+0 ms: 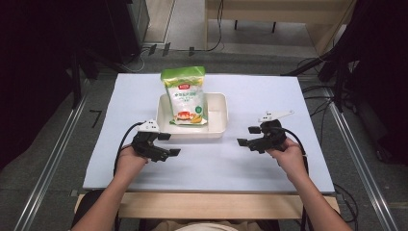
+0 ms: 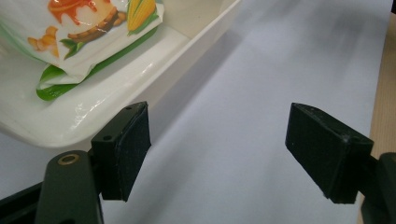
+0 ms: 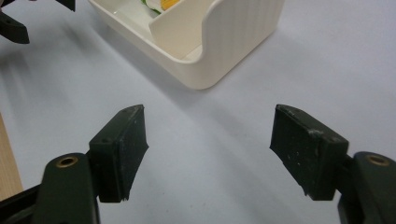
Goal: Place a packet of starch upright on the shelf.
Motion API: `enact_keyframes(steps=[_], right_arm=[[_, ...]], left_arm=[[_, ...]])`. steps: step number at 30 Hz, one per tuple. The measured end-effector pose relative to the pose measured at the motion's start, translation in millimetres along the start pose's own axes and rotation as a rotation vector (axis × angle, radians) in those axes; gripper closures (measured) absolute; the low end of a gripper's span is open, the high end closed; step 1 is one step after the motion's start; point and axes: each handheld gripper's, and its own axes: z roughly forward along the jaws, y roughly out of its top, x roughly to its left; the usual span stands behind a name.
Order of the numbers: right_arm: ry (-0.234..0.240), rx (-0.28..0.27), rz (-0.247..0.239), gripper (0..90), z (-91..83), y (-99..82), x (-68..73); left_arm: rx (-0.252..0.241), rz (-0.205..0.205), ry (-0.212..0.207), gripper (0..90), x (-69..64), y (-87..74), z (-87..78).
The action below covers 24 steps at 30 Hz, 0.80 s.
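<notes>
Your left hand (image 1: 129,161) sits at about 7 o'clock on the desk (image 1: 216,163), forearm coming up from the near edge, wrist angled so the left gripper (image 1: 169,144) points toward 2 o'clock. Its jaws are spread wide with nothing between them; in the left gripper view one jaw hangs just beside the near wall of the tray (image 2: 154,77), the other over bare desk (image 2: 261,93).

Your right hand (image 1: 290,156) sits at about 5 o'clock, forearm rising from the near edge, wrist turned inward so the right gripper (image 1: 248,136) points toward 9–10 o'clock, at the tray's right end. Its jaws are likewise spread, empty, and apart from the tray; in the right gripper view the tray's rounded corner (image 3: 224,51) lies ahead of them over open desk (image 3: 205,154), and your left gripper (image 3: 14,25) shows at the upper left.

The white tray (image 1: 219,127) lies near the centre of the desk, long side across. The snack bag (image 1: 185,96), green and white, stands in its left half, leaning toward 12 o'clock so its top overhangs the far rim. Neither gripper touches bag or tray.
</notes>
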Motion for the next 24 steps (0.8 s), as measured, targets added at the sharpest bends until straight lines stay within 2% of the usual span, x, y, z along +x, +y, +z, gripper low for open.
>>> enact_keyframes(steps=[2,8,12,24], right_arm=[[0.025,0.017,0.006,22.7,5.2,-2.5,-3.5],[-0.011,0.044,0.023,23.8,18.2,-9.5,-8.2],[-0.024,0.055,0.002,23.6,20.6,-10.1,-6.2],[-0.025,0.060,0.011,23.6,20.6,-10.6,-8.5]], left_arm=[[-0.003,0.000,-0.002,22.8,0.0,-0.3,1.2],[0.006,0.009,-0.006,22.7,-0.8,0.1,2.8],[0.013,0.010,-0.004,22.8,-1.4,0.3,3.8],[0.013,0.006,-0.003,22.8,-1.1,0.2,3.9]])
